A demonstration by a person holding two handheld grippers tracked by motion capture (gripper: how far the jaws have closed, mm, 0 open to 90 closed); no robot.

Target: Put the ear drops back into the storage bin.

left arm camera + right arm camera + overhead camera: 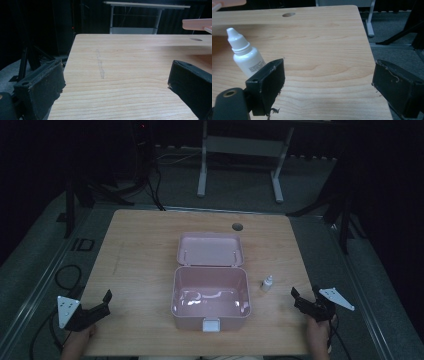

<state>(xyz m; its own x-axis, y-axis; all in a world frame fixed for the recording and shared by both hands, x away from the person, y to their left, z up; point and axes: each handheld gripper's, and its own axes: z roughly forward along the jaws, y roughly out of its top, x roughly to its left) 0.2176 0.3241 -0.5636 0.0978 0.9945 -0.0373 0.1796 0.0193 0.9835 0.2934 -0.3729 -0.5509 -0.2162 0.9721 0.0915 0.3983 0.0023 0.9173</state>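
Observation:
A pink box (210, 300) stands open at the middle of the wooden table (140, 255), its lid (210, 249) tipped back and its inside bare. A small white dropper bottle (267, 283) stands upright just right of the box; in the right gripper view the bottle (245, 55) sits beyond the left jaw. My left gripper (104, 301) rests open at the table's front left corner, nothing between its jaws. My right gripper (303, 296) is open at the front right edge, a little right of the bottle and apart from it.
A round cable hole (237, 226) lies near the table's far edge behind the lid. White table legs (202, 167) stand on the floor beyond. Cables (65, 275) trail on the floor at the left. Bare wood spreads left of the box.

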